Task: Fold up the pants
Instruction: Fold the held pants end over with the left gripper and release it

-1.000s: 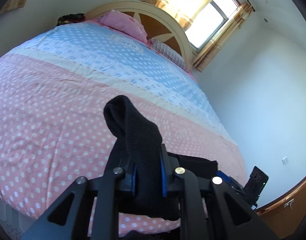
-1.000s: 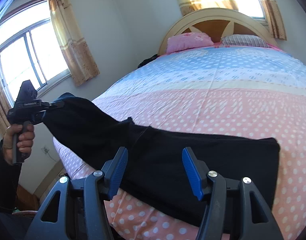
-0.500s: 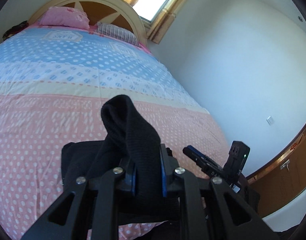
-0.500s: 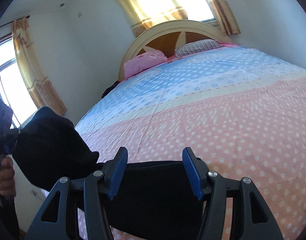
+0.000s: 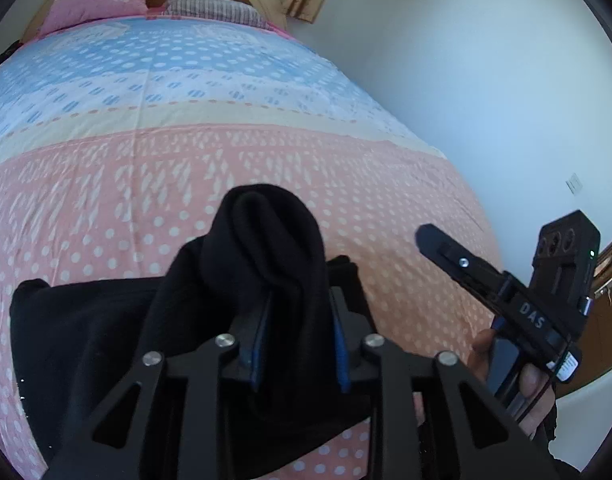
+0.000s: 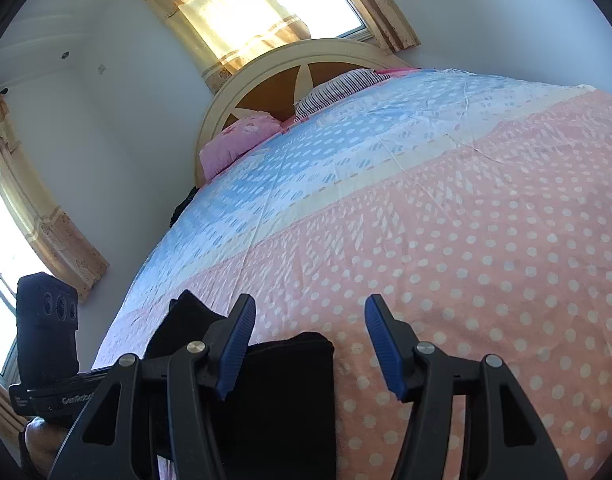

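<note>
Black pants (image 5: 85, 328) lie at the near edge of the bed, on the pink dotted sheet. My left gripper (image 5: 297, 320) is shut on a bunched end of the pants (image 5: 265, 240), which sticks up past the fingers and is held above the flat part. My right gripper (image 6: 310, 344) is open and empty, just over the near right corner of the pants (image 6: 281, 392). The right gripper also shows in the left wrist view (image 5: 486, 276), to the right of the pants. The left gripper's body shows at the left of the right wrist view (image 6: 45, 332).
The bed (image 6: 486, 220) fills both views, with a blue dotted band further up and pillows (image 5: 93, 8) at the arched headboard (image 6: 289, 76). A white wall (image 5: 486, 80) runs along the bed's right side. Curtained windows (image 6: 265, 4) are behind the headboard and at the left.
My left gripper has carried the held end of the pants rightward over the flat part, towards the right gripper. The right gripper stays open and has tilted up, so less of the pants shows.
</note>
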